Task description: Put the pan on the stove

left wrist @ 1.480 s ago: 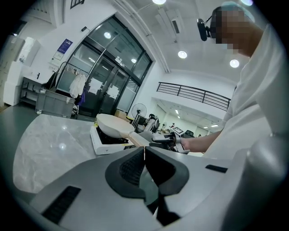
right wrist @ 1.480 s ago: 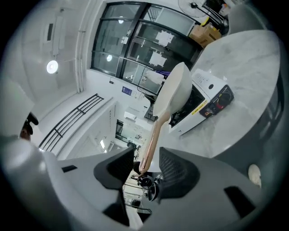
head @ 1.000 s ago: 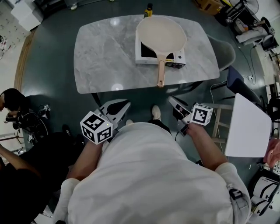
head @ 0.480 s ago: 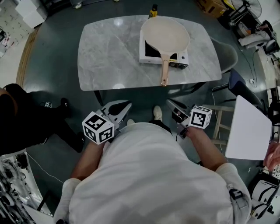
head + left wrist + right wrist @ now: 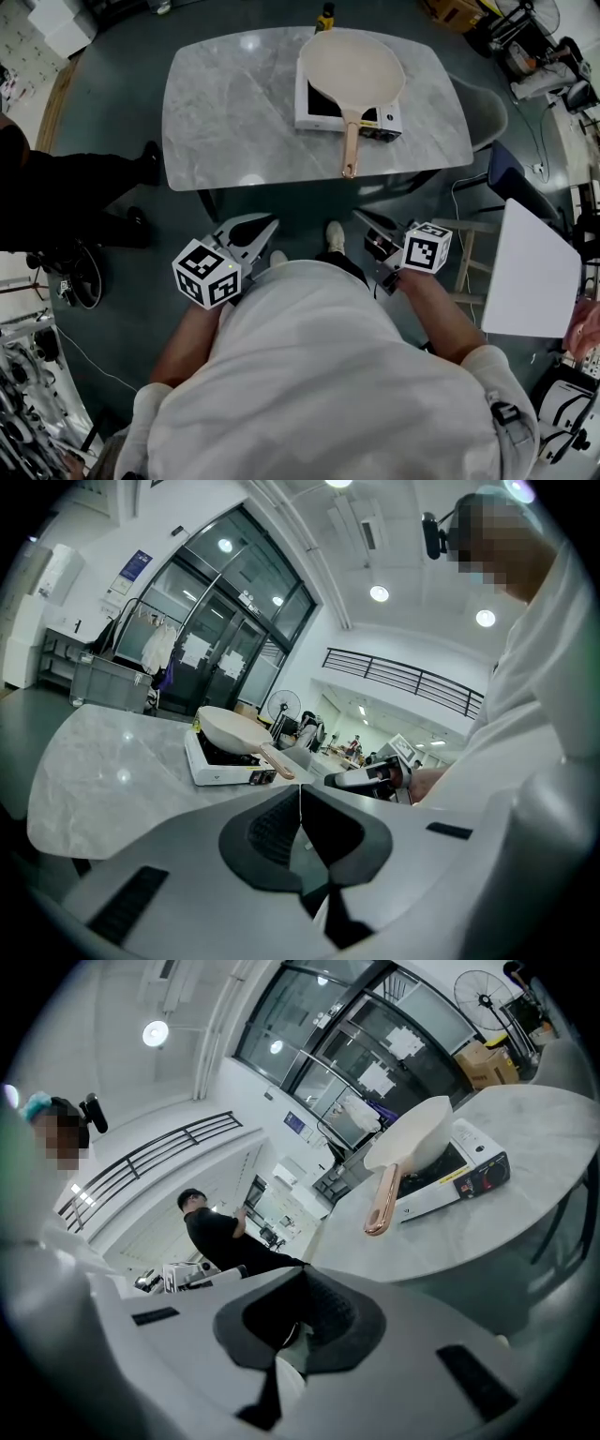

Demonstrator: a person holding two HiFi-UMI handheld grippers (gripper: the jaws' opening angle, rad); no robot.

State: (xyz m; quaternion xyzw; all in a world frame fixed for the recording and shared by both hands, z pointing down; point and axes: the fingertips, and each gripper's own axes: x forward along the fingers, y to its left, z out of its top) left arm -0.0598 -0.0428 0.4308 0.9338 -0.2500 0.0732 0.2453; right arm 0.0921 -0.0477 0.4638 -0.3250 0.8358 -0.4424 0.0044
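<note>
Pan hides most of the stove top; left hand-held gripper and right hand-held gripper both closed, empty.

Light: bright, supplied by ceiling lamps | Glare: glare spots mirrored on table | Distortion: edges bent, corners blacked out in both gripper views | Head view: dimmer

Cream pan with copper-pink handle, white stove, grey marbled table
</note>
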